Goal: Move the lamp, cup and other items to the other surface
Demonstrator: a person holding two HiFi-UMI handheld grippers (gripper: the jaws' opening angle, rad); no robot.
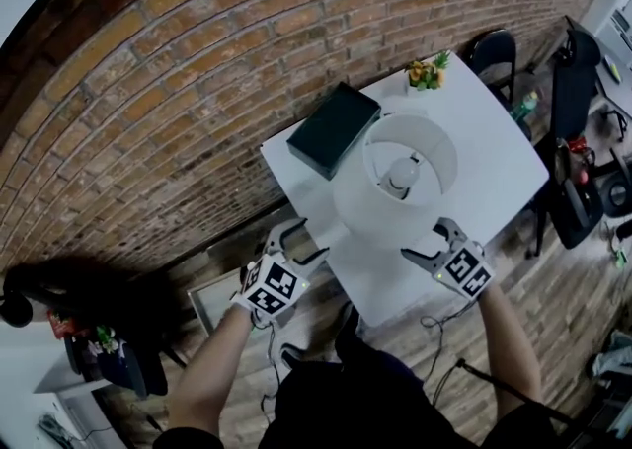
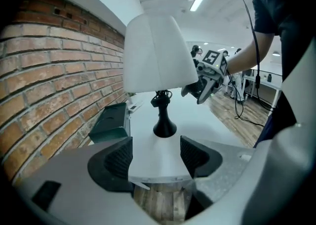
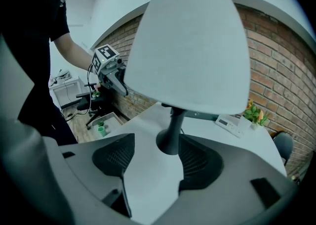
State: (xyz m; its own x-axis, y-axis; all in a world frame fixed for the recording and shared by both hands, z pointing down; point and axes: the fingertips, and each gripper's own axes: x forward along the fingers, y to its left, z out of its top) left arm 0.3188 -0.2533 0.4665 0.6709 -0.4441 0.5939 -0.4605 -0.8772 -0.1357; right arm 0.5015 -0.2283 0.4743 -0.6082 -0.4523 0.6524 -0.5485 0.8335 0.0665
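A lamp with a white shade (image 1: 395, 176) and a black foot (image 2: 164, 127) stands near the front edge of the white table (image 1: 494, 171). My left gripper (image 1: 301, 243) is at the table's front-left edge, open, with nothing between its pads (image 2: 120, 157); the lamp foot stands a little beyond them. My right gripper (image 1: 432, 240) is at the lamp's right side, also open. The black foot (image 3: 170, 142) sits just ahead of its pads (image 3: 114, 157), untouched. Each gripper shows in the other's view: the right gripper (image 2: 202, 88) and the left gripper (image 3: 116, 80) flank the shade.
A dark box (image 1: 334, 128) lies at the table's back left by the brick wall. A small potted plant (image 1: 427, 72) and a white device (image 3: 232, 121) sit at the far corner. A black chair (image 1: 494, 47) stands behind the table. A cable (image 1: 439, 324) trails across the wooden floor.
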